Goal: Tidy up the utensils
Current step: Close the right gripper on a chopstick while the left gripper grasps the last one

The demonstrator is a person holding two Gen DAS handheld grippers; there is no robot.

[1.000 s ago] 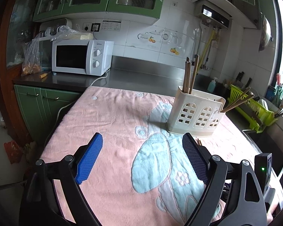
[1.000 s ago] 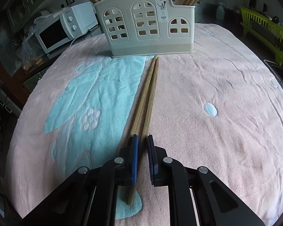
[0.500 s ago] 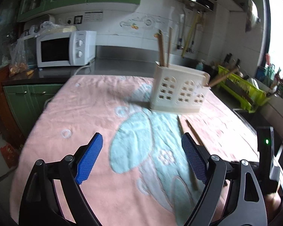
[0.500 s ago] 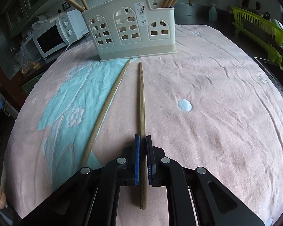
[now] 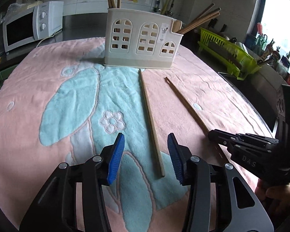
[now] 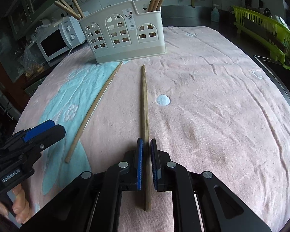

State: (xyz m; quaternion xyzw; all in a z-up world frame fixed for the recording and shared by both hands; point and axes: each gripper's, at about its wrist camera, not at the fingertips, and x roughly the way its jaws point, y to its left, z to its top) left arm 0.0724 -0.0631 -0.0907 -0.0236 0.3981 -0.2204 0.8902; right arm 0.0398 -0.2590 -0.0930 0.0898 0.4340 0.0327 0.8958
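Note:
Two wooden chopsticks lie on the pink and blue towel. My right gripper is shut on one chopstick, which points at the cream utensil holder; it also shows in the left wrist view. My left gripper is open, its pads on either side of the near end of the other chopstick, just above it. The holder has several chopsticks standing in it. The other chopstick also shows in the right wrist view.
A white microwave stands on the counter at the back left. A green dish rack sits at the right beside the sink. The towel-covered table drops off at the right edge.
My left gripper has moved forward and down over the loose chopstick, its jaws narrower than before. My right gripper has stayed shut on its chopstick, now swung apart from the other one.

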